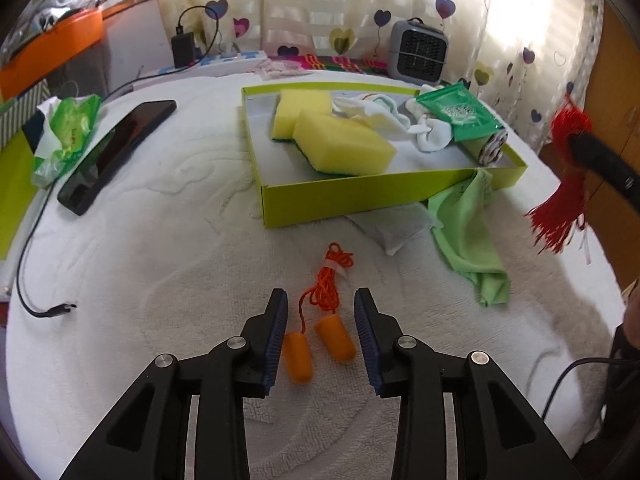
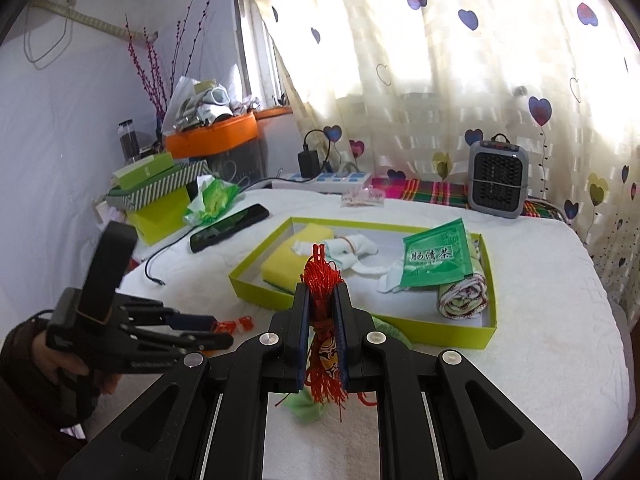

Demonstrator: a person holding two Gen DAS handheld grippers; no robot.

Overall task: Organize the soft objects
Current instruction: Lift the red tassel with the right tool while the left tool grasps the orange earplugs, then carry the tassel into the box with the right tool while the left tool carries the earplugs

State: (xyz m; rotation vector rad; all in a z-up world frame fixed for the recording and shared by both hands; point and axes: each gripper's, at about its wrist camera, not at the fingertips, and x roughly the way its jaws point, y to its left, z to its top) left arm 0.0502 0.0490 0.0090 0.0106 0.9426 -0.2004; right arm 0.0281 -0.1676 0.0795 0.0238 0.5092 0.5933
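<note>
I have my left gripper (image 1: 321, 300) low over the white towel (image 1: 160, 260), its fingers parted to a middling gap with the orange earplugs (image 1: 316, 346) lying loose between them, touched by neither pad. My right gripper (image 2: 321, 294) is clamped on the red tassel (image 2: 320, 276), lifted clear of the towel just in front of the green box (image 2: 490, 320), which holds sponges (image 1: 340, 140), socks and a tea packet. I judge the next move to be carrying the tassel over the near wall and releasing it inside, then closing on the earplugs.
</note>
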